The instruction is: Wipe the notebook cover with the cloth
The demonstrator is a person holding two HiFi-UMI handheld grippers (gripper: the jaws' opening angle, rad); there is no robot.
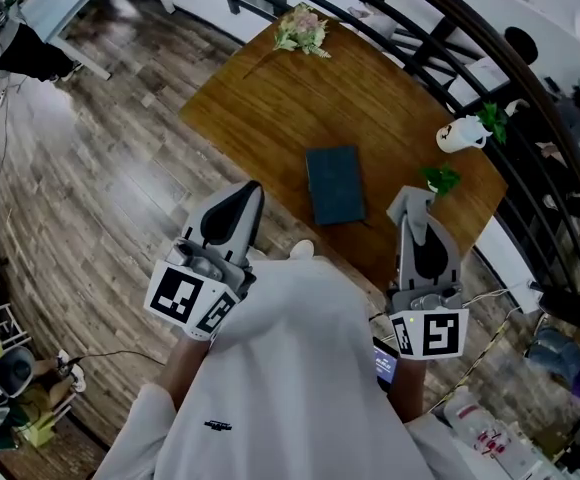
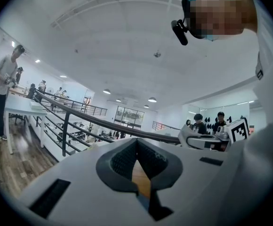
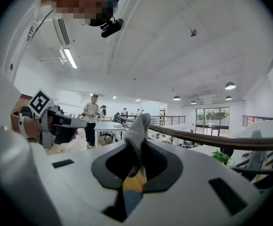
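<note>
Table (image 1: pixel 270 98): brown wood with fine lines in it, flat and smooth, with straight edges.
Notebook (image 1: pixel 335 184): a dark blue-green cover, a plain rectangle. It lies flat on the table, near the edge closest to the person. Nothing touches it.
Cloth (image 3: pixel 138 126): grey and knitted, with a bumpy look. It is a soft strip that sticks up past the tips of the right claw.
Right claw (image 3: pixel 137 149): white hard shell with dark ribbed pads. The two sides are pressed together and pinch the cloth between them. It is held up in the air at the near edge of the table, to the right of the notebook, and does not touch it.
Left claw (image 2: pixel 137 144): the same white shell and dark bumpy pads. The two sides are pressed together at the tips with nothing between them. It is held over the floor just beside the table edge, to the left of the notebook.
Marker cubes: white boxes with black squares, one on the back of each claw.
Flowers (image 1: pixel 303 28): a small pale bunch lying at the far end of the table.
White pot (image 1: pixel 462 135): round and shiny, with green leaves on top, at the right edge of the table.
Floor (image 1: pixel 90 168): long grey-brown wood planks.
</note>
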